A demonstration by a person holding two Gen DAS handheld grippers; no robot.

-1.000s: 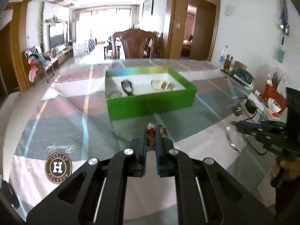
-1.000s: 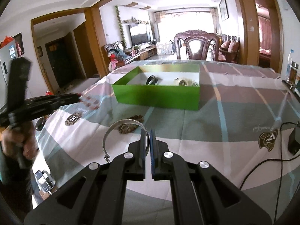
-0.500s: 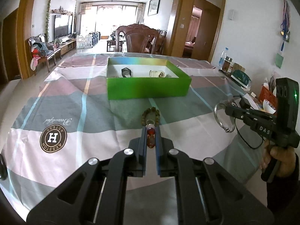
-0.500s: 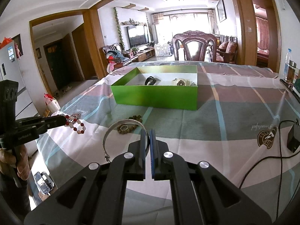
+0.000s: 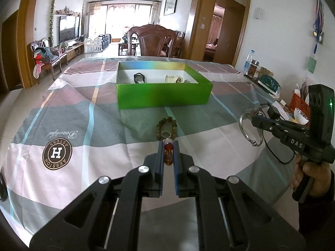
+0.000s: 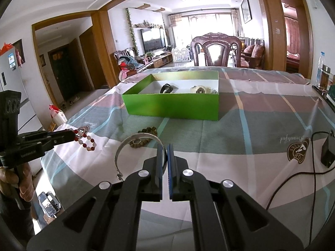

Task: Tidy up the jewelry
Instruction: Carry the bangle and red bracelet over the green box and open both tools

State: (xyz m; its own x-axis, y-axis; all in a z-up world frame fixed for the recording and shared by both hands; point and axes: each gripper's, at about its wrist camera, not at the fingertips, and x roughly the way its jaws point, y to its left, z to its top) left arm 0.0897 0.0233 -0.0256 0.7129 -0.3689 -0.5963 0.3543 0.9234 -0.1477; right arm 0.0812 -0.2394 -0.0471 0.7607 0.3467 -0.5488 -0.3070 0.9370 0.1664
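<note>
Our left hand-held gripper [image 5: 168, 146] clamps a red-and-white bead bracelet [image 6: 86, 141]; our right hand-held gripper [image 6: 164, 148] pinches a silver bangle [image 6: 134, 144] above the desk [image 5: 104, 138].

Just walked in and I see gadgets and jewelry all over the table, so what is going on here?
A person is sorting jewelry with a handheld gripper in each hand. The left gripper is shut on a red and white bead bracelet, held above the tablecloth. The right gripper is shut on a silver bangle. A brown bead bracelet lies on the cloth. The green box beyond it holds two watches, black and pale.
</note>
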